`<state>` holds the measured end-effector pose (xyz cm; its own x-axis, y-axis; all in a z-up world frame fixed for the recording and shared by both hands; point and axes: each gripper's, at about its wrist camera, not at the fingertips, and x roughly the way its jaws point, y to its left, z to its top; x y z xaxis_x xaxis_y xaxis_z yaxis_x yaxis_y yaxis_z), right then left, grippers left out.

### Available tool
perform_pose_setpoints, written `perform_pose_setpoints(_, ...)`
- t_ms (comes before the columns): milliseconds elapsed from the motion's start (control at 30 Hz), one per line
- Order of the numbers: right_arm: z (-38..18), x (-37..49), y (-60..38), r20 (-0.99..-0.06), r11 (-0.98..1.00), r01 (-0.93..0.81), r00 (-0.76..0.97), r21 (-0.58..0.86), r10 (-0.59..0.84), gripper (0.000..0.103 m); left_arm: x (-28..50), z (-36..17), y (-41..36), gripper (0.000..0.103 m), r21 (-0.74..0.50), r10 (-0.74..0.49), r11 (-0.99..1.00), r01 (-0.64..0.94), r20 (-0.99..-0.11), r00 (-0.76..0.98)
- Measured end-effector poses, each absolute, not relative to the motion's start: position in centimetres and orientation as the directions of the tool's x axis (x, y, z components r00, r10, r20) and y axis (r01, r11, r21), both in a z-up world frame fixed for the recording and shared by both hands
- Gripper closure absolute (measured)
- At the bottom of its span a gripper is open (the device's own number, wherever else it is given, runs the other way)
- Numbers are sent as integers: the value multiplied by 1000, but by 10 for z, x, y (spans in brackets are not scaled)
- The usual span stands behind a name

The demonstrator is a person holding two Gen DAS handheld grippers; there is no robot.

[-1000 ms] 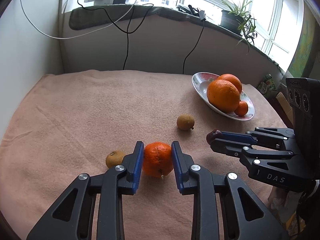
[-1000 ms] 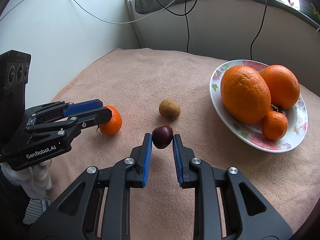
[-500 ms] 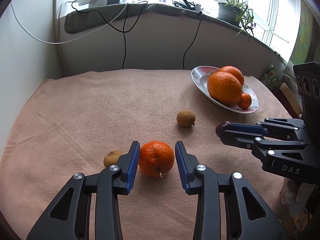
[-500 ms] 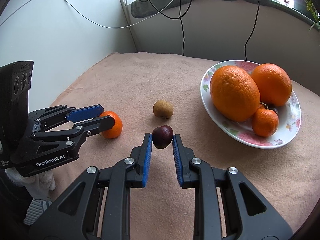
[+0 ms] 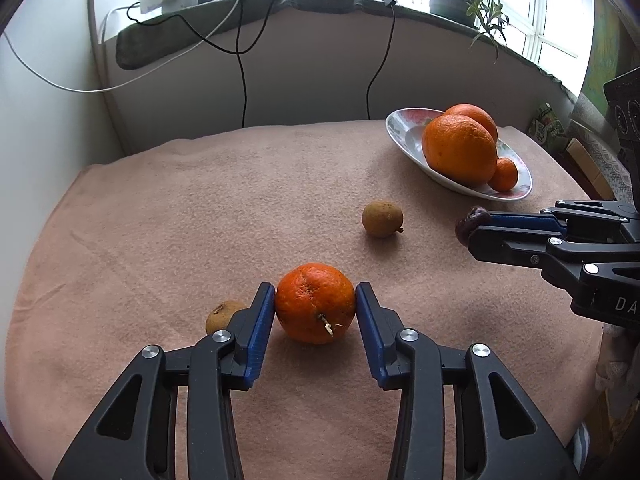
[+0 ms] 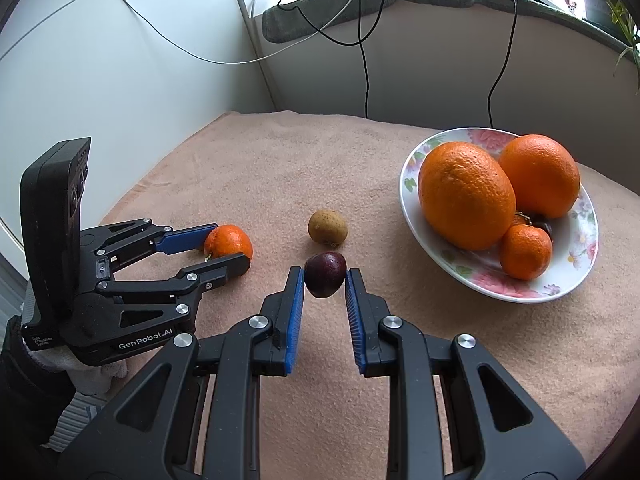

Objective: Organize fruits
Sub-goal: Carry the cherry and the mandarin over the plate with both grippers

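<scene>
Gripping a small mandarin [image 5: 315, 303] between its blue pads, the left gripper [image 5: 315, 308] has the fruit pinched on both sides, low over the pink blanket [image 5: 200, 208]. Tucked just beside the left finger lies a brown fruit [image 5: 219, 315], partly hidden. Moving right, a second brown fruit [image 5: 382, 218] sits alone on the cloth, stem end to the right, near the middle. Next comes the right gripper [image 6: 325, 276], clamped on a dark purple fruit [image 6: 325, 274] held at its fingertips, just in front of that second brown fruit in the right wrist view. Far right, the floral plate [image 6: 576, 248] carries two large oranges [image 6: 466, 196], touching each other, with a little mandarin [image 6: 525, 251] resting against the front one. Something dark sits behind it, too hidden to name.
</scene>
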<state>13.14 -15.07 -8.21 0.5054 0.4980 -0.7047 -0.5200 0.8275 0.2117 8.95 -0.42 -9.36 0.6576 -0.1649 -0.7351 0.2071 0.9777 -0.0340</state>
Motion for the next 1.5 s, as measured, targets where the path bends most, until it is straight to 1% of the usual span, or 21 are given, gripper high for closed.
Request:
perform_pose_setpoints(233, -78, 130, -158, -695, 833, -508, 518, 220, 499, 81, 90, -89, 2, 64, -80, -186, 979, 188, -728, 660)
perform_pose_setpoints(567, -67, 128, -180, -671, 849, -475, 553, 234, 494, 81, 99, -71, -1, 64, -129, -234, 971, 202, -697, 678)
perform_pose_setpoints(1500, -63, 163, -261, -651, 909, -314, 636, 273, 415, 81, 164, -46, -48, 64, -141, -307, 947, 288, -656, 689)
